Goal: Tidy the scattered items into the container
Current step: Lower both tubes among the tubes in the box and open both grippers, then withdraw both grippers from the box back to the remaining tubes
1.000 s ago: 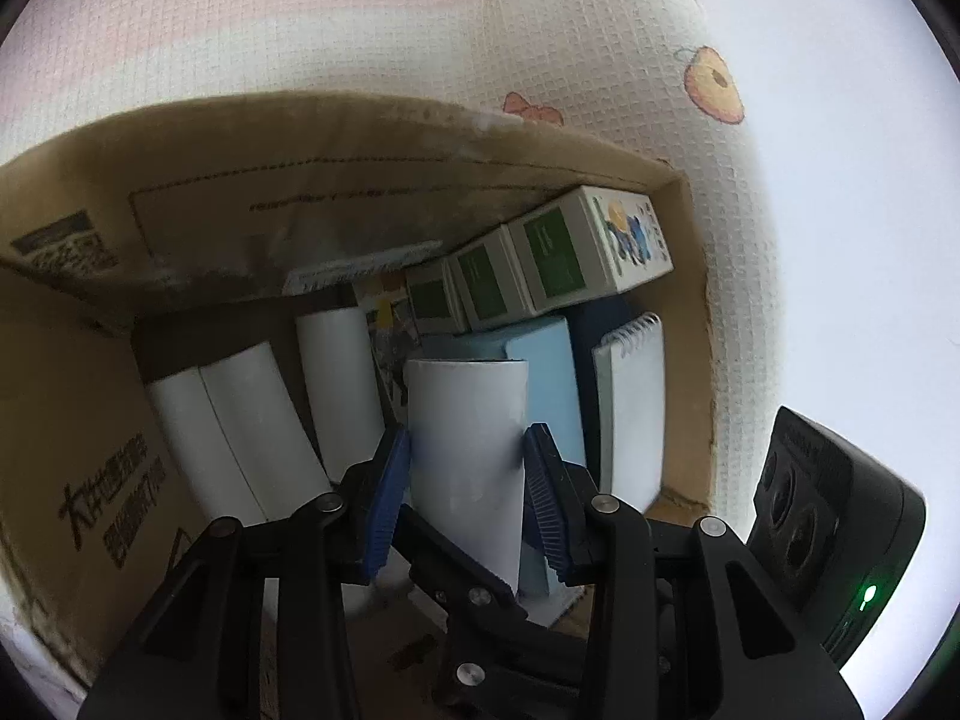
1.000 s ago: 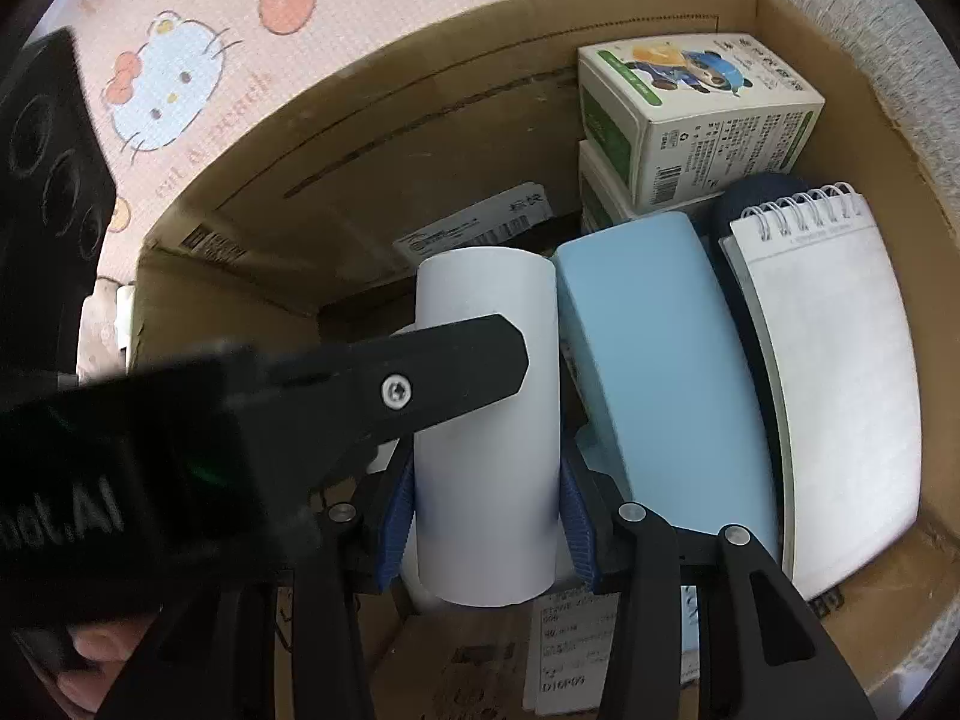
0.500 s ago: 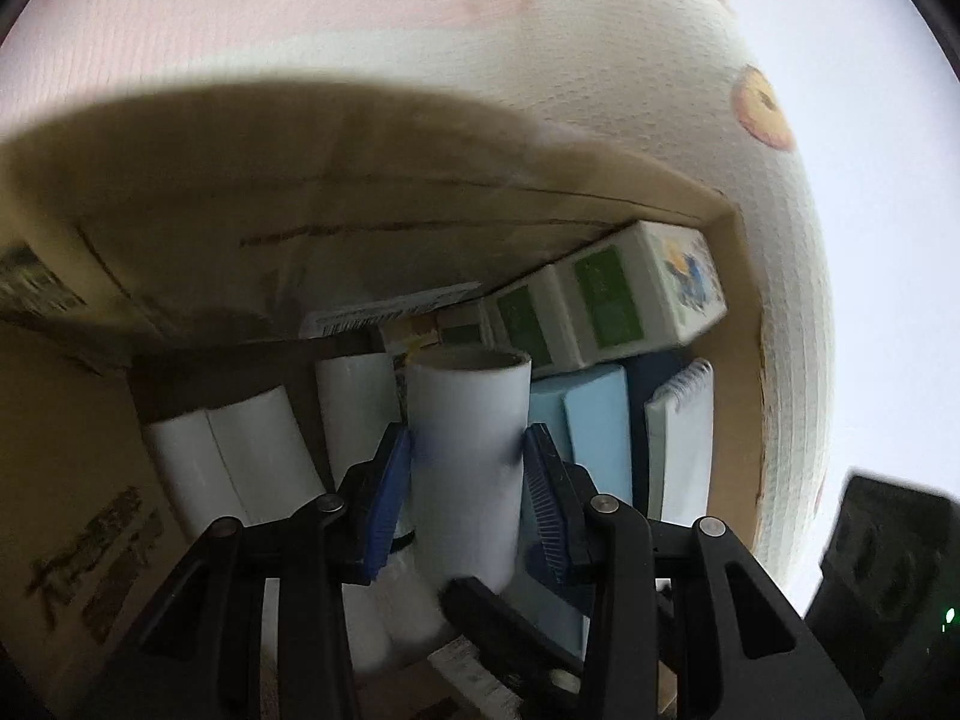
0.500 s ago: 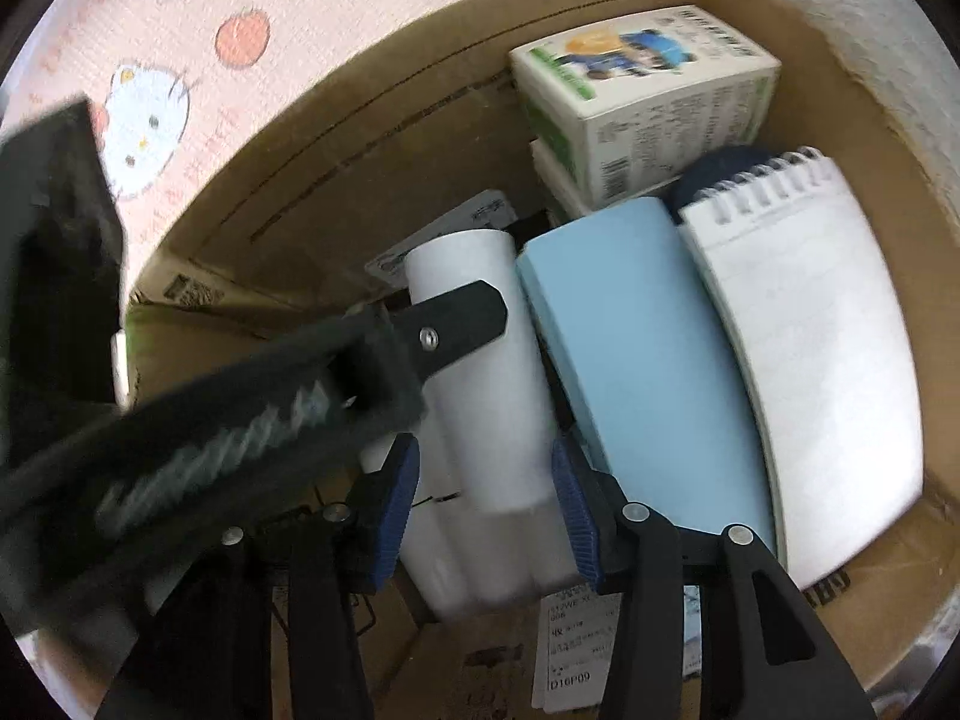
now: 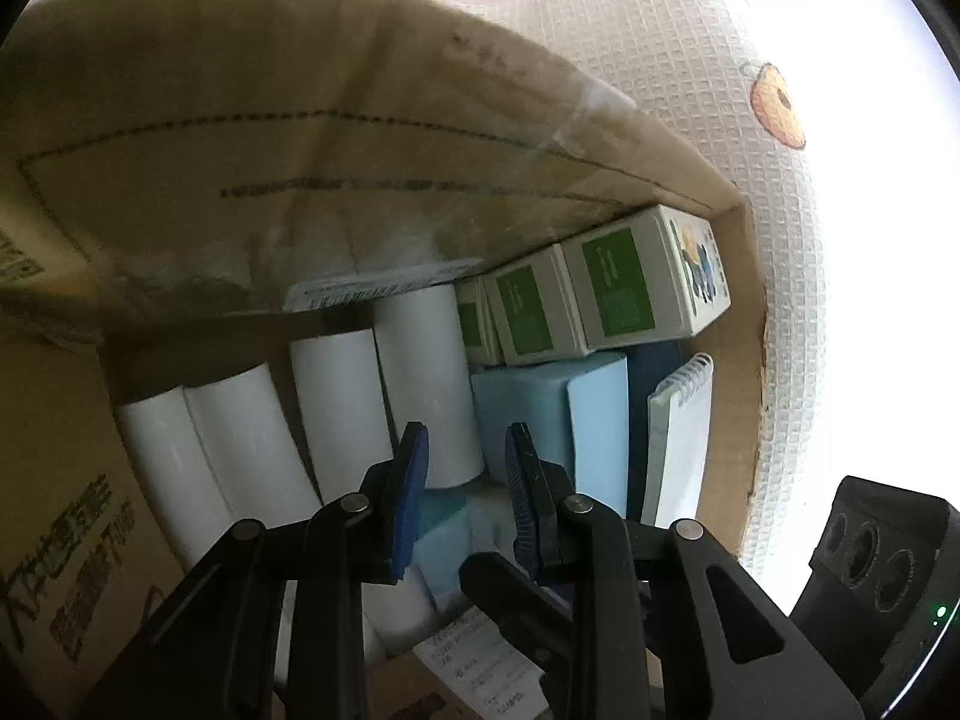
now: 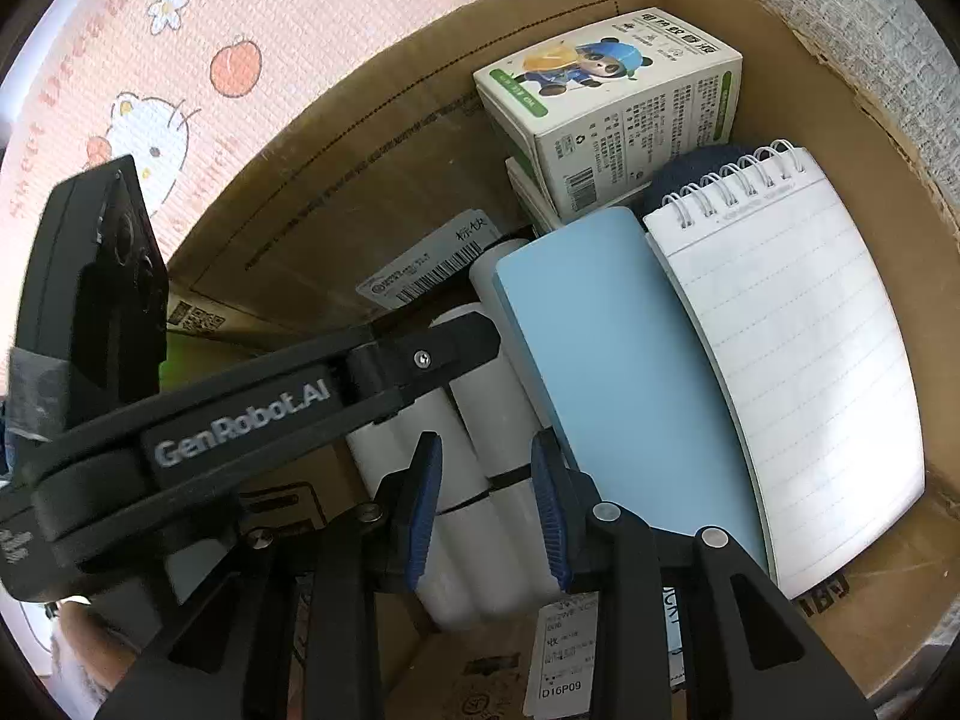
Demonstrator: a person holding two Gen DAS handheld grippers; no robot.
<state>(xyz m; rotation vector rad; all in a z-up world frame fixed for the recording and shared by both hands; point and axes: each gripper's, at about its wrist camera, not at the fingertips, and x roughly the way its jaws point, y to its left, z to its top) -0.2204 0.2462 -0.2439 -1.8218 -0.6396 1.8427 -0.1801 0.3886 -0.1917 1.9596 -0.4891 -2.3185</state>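
An open cardboard box (image 5: pixel 180 192) (image 6: pixel 888 138) holds the items. Several white rolls (image 5: pixel 420 378) (image 6: pixel 474 450) lie side by side in it, beside a light blue pad (image 5: pixel 594 420) (image 6: pixel 618 372), a spiral notepad (image 5: pixel 684 426) (image 6: pixel 792 372) and green-and-white cartons (image 5: pixel 636 282) (image 6: pixel 612 114). My left gripper (image 5: pixel 465 480) is open and empty just above the rightmost roll. My right gripper (image 6: pixel 486 504) is open and empty over the rolls. The left gripper's arm (image 6: pixel 240 420) crosses the right wrist view.
The box stands on a pink and white cartoon-print mat (image 6: pixel 180 78) (image 5: pixel 690 48). The right gripper's camera housing (image 5: pixel 882 576) is at the box's right edge. Paper labels (image 6: pixel 564 654) lie on the box floor.
My left gripper let go of the white roll, which now lies among the other rolls. Both grippers drew back a little from the rolls.
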